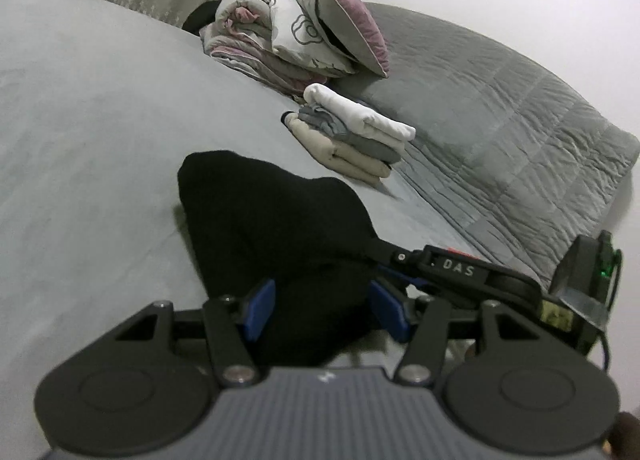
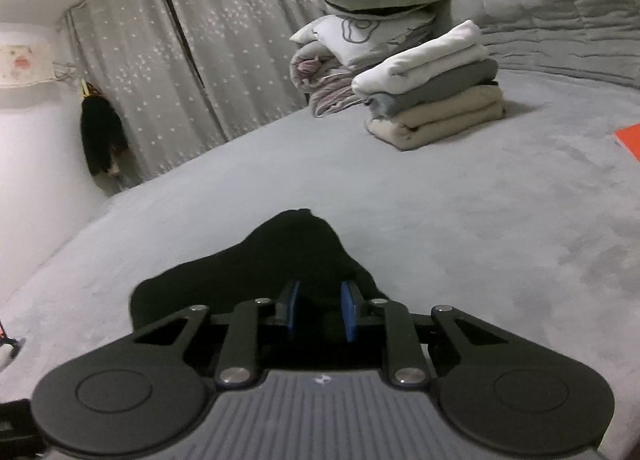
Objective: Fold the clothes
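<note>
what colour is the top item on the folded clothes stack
White; the top garment sits on a grey one, then beige. Clearest in the right wrist view.

Grey bed: black garment, folded stack.

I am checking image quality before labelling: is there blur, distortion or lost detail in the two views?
Left wrist view: fisheye bends the bed edge, soft blur overall, the black garment is a featureless dark mass. Right wrist view: same curved distortion, flat dim light, the folded stack is fairly clear, the garment again shows no texture.
</note>
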`<state>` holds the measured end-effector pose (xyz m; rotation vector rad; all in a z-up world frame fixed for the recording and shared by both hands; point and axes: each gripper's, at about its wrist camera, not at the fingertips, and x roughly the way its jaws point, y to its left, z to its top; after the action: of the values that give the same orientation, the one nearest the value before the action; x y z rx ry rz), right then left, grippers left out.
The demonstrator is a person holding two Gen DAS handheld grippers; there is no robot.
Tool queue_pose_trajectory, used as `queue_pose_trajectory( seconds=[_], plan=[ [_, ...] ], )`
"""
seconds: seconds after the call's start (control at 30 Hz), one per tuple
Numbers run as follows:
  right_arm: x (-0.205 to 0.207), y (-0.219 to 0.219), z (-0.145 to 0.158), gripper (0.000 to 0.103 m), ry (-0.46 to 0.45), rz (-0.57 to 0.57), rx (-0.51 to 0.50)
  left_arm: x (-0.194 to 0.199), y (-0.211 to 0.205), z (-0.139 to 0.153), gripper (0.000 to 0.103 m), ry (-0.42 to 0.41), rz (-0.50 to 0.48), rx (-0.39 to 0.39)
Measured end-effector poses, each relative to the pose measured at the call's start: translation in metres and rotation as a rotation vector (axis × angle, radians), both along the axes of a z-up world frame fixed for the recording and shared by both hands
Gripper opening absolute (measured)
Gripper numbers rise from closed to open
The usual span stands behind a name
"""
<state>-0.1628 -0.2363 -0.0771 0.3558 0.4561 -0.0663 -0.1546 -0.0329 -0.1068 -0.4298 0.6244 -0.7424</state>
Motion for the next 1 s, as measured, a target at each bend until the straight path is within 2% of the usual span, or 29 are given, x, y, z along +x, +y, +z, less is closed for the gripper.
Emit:
queue_pose_trajectory(
  seconds=[0.13, 0.27, 0.47, 0.6, 0.73, 0.8, 0.83, 0.9, 1.0],
  plan=[
    [-0.007, 0.003, 0.007, 0.027, 0.0, -0.012, -0.048, -0.004, 0.007, 0.004, 0.063, -0.002, -0.032, 0.002],
    [-0.003, 0.003, 0.028, 0.033, -0.018, 0.012, -0.017, 0.001, 0.015, 0.017, 0.073, -0.043, -0.029, 0.017],
    [0.022, 0.015, 0.062, 0.035, -0.055, 0.119, -0.104, 0.037, 0.018, 0.041, 0.074, -0.105, 0.02, 0.012],
    [0.053, 0.022, 0.055, 0.035, -0.009, 0.195, -0.164, 0.058, 0.011, 0.042, 0.075, -0.135, 0.023, 0.04],
    [0.08, 0.021, 0.03, 0.035, 0.045, 0.24, -0.191, 0.068, 0.005, 0.026, 0.075, -0.114, 0.015, 0.074],
    [0.089, 0.01, 0.014, 0.035, 0.078, 0.217, -0.167, 0.07, 0.007, 0.02, 0.075, -0.095, 0.015, 0.062],
    [0.092, 0.004, 0.007, 0.039, 0.089, 0.205, -0.147, 0.071, 0.009, 0.018, 0.076, -0.087, 0.016, 0.052],
    [0.094, -0.012, -0.004, 0.044, 0.096, 0.189, -0.058, 0.072, 0.013, 0.014, 0.078, -0.072, 0.016, 0.032],
    [0.095, -0.031, -0.008, 0.045, 0.091, 0.173, 0.066, 0.075, 0.018, 0.009, 0.078, -0.052, 0.016, 0.004]
  ],
)
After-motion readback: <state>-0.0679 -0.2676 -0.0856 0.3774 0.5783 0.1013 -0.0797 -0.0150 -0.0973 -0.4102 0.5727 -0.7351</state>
